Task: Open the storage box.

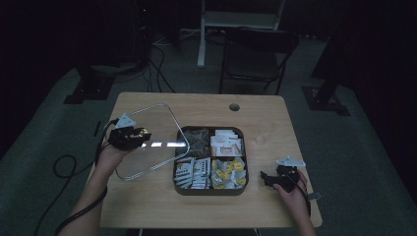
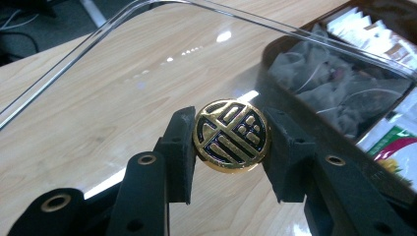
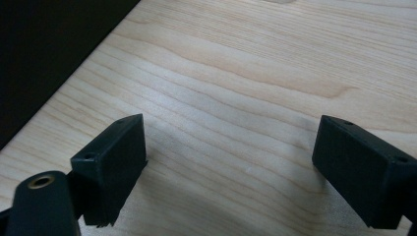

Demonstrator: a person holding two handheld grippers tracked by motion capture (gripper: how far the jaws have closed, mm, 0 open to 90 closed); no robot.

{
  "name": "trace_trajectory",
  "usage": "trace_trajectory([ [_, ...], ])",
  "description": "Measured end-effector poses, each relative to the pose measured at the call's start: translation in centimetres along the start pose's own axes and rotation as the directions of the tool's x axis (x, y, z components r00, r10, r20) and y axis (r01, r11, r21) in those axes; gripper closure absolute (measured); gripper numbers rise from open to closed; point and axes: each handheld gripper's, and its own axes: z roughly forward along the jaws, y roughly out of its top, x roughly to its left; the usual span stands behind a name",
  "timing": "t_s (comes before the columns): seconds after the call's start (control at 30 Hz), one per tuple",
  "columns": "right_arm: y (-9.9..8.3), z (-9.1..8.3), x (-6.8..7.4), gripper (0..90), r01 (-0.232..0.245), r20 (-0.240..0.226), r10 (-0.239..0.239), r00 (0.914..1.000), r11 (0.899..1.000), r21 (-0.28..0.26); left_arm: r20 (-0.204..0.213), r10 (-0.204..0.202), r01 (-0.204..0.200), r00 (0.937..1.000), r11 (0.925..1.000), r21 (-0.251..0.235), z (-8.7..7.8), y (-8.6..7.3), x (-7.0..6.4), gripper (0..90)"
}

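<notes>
Clear lid (image 1: 147, 142), gold-knobbed, tilted beside the tray (image 1: 211, 189).

A dim lab or office room: wooden table (image 1: 147, 206), folding chair (image 1: 255, 54), floor cables (image 1: 162, 73), stand bases (image 1: 88, 91).

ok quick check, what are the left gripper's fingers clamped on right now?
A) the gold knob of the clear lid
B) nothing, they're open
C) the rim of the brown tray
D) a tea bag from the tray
A: in the left gripper view the left gripper has its fingers pressed on both sides of the round gold knob on the clear lid, which is off the tray to its left.
</notes>
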Motion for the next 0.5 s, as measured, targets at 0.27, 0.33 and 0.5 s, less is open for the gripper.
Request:
trace_trajectory([
  [0.27, 0.0, 0.0, 0.0, 12.5, 0.001, 0.000, -0.001, 1.0000, 1.000, 0.000, -0.044, -0.039, 0.039, 0.9983, 0.9992, 0.002, -0.9, -1.9, 1.5, 59.5],
  [0.33, 0.0, 0.0, 0.0, 12.5, 0.000, 0.000, 0.000, 1.0000, 1.000, 0.000, -0.055, -0.048, 0.048, 0.9973, 0.9989, 0.003, -1.1, -2.3, 1.9, 59.5],
  [0.5, 0.0, 0.0, 0.0, 12.5, 0.000, 0.000, 0.000, 1.0000, 1.000, 0.000, -0.084, -0.076, 0.077, 0.9936, 0.9970, 0.006, -1.4, -3.4, 2.9, 59.5],
])
